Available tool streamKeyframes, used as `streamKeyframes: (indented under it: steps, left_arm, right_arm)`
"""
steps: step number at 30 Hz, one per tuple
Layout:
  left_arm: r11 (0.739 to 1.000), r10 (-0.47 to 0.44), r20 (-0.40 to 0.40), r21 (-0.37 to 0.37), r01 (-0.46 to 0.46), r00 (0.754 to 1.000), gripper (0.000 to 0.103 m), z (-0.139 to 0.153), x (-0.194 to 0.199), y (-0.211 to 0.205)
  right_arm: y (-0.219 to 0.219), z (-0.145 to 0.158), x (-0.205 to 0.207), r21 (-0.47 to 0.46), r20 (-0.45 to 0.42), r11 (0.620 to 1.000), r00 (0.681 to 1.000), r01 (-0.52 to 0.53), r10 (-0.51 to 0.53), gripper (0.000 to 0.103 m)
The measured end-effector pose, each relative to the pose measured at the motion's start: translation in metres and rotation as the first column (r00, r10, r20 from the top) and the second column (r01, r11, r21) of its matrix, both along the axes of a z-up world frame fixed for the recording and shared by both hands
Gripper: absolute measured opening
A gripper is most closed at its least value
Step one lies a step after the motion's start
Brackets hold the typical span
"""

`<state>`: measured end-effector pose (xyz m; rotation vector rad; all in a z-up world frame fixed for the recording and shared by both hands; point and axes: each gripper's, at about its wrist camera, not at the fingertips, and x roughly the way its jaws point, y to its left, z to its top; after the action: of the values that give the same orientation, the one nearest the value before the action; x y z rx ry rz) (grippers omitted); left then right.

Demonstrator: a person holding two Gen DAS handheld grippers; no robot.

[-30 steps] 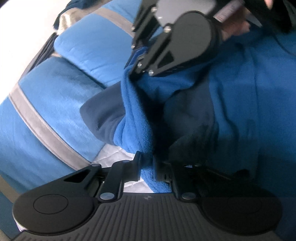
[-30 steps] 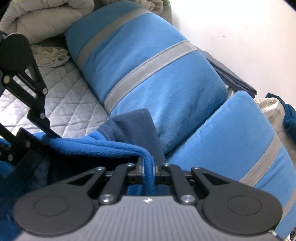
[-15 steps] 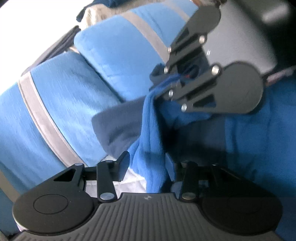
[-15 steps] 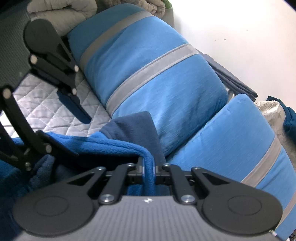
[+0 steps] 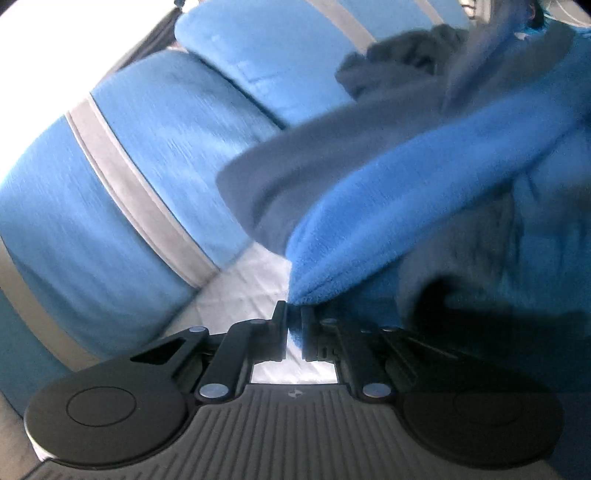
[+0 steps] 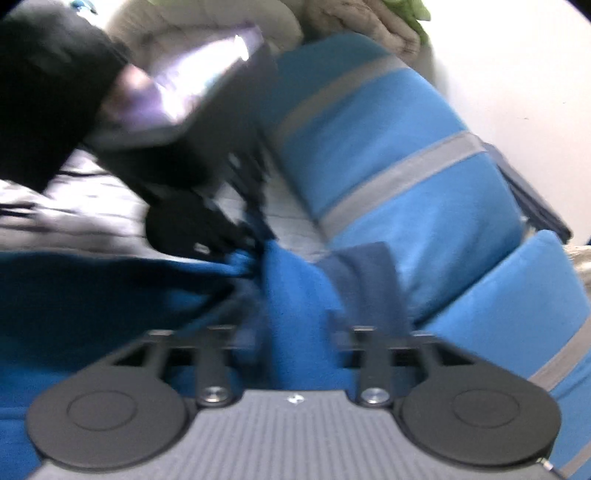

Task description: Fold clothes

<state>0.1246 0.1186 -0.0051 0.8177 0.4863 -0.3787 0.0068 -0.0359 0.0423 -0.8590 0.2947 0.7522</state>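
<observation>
The bright blue fleece garment with a dark navy lining (image 5: 388, 206) lies bunched on a pale grey quilted bed cover (image 5: 255, 280), right up against two big blue pillows with grey stripes (image 5: 122, 177) that lean along the white wall (image 6: 517, 55). The left gripper (image 5: 294, 317) has its two black fingers pressed together on the fuzzy edge of the fleece, a thin fold of blue pinched between them, with the cloth rising away from the pinch towards the upper right. The right gripper (image 6: 291, 332) has its jaws opening; a ridge of the blue fleece (image 6: 295, 295) stands loosely between the fingers, and neither pad presses on it. From the right wrist view the left gripper (image 6: 243, 236) shows as a blurred black shape at the upper left, biting a corner of the garment, with a dark sleeve (image 6: 48, 92) behind it. A flap of the navy lining (image 6: 369, 280) rests against the nearer pillow. Beige bedding (image 6: 351, 22) is piled behind the pillows.
</observation>
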Motion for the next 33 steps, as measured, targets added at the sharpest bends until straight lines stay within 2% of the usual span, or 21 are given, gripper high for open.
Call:
streamKeyframes:
  steps: [4,7,8,10,12,14,15,18,20,21,23,25,28,29,31,32,33]
  left_arm:
    - [1.000,-0.008,-0.004,0.029,0.009,1.000,0.007,-0.010,0.000,0.002]
    - [0.995,-0.026,0.007,0.095,0.025,1.000,0.007,-0.023,-0.006,0.000]
    - [0.994,-0.027,0.015,0.107,0.026,1.000,0.007,-0.026,-0.006,-0.001]
    - [0.993,-0.022,0.020,0.115,0.019,1.000,0.007,-0.026,-0.006,-0.003]
    - [0.993,-0.013,0.020,0.120,0.011,1.000,0.007,-0.027,-0.005,-0.004]
    - [0.993,-0.003,0.018,0.117,0.000,1.000,0.007,-0.027,-0.005,-0.005]
    - [0.993,0.003,0.017,0.114,-0.005,1.000,0.007,-0.028,-0.006,-0.005]
    - [0.993,0.015,0.013,0.114,-0.017,1.000,0.007,-0.027,-0.007,-0.008]
    - [0.993,0.022,0.014,0.116,-0.023,1.000,0.007,-0.026,-0.008,-0.009]
    - [0.993,0.026,0.014,0.116,-0.027,1.000,0.007,-0.026,-0.008,-0.010]
    - [0.994,0.039,0.009,0.104,-0.039,0.999,0.007,-0.025,-0.008,-0.011]
    - [0.995,0.054,0.000,0.083,-0.053,0.999,0.007,-0.024,-0.007,-0.011]
    - [0.996,0.068,-0.015,0.063,-0.067,0.998,0.007,-0.022,-0.005,-0.010]
    - [0.996,0.068,-0.015,0.065,-0.067,0.998,0.007,-0.022,-0.005,-0.010]
    - [0.995,0.067,-0.015,0.071,-0.066,0.998,0.007,-0.023,-0.004,-0.012]
    - [0.995,0.068,-0.015,0.071,-0.066,0.998,0.007,-0.023,-0.003,-0.012]
    - [0.995,0.069,-0.017,0.069,-0.067,0.997,0.007,-0.023,-0.003,-0.012]
  right_arm:
    - [-0.046,0.016,-0.024,0.007,-0.045,0.999,0.999,0.031,-0.031,0.096]
    - [-0.099,0.030,-0.028,0.008,-0.071,0.990,0.987,0.142,-0.141,0.101]
    - [-0.120,0.036,-0.027,0.022,-0.097,0.981,0.977,0.192,-0.189,0.102]
    - [-0.172,0.047,-0.020,0.080,-0.181,0.941,0.933,0.330,-0.312,0.103]
    - [-0.224,0.057,-0.012,0.127,-0.273,0.875,0.865,0.467,-0.421,0.103]
    - [-0.276,0.059,-0.003,0.178,-0.394,0.774,0.764,0.608,-0.510,0.103]
    - [-0.303,0.057,0.002,0.206,-0.483,0.708,0.700,0.675,-0.527,0.103]
    - [-0.374,0.037,0.018,0.293,-0.769,0.501,0.512,0.815,-0.383,0.102]
    - [-0.400,0.016,0.029,0.308,-0.861,0.407,0.434,0.860,-0.266,0.099]
    - [-0.406,0.007,0.032,0.308,-0.880,0.370,0.410,0.877,-0.241,0.096]
    - [-0.411,-0.009,0.042,0.312,-0.898,0.340,0.392,0.887,-0.200,0.088]
    - [-0.411,-0.020,0.050,0.328,-0.910,0.328,0.390,0.886,-0.143,0.077]
    - [-0.407,-0.029,0.058,0.350,-0.911,0.341,0.402,0.873,-0.095,0.074]
    - [-0.405,-0.032,0.063,0.339,-0.914,0.341,0.392,0.877,-0.101,0.074]
    - [-0.404,-0.041,0.070,0.303,-0.930,0.317,0.351,0.899,-0.107,0.074]
    - [-0.405,-0.046,0.072,0.289,-0.938,0.300,0.332,0.909,-0.101,0.071]
    - [-0.406,-0.048,0.073,0.292,-0.940,0.288,0.330,0.912,-0.091,0.065]
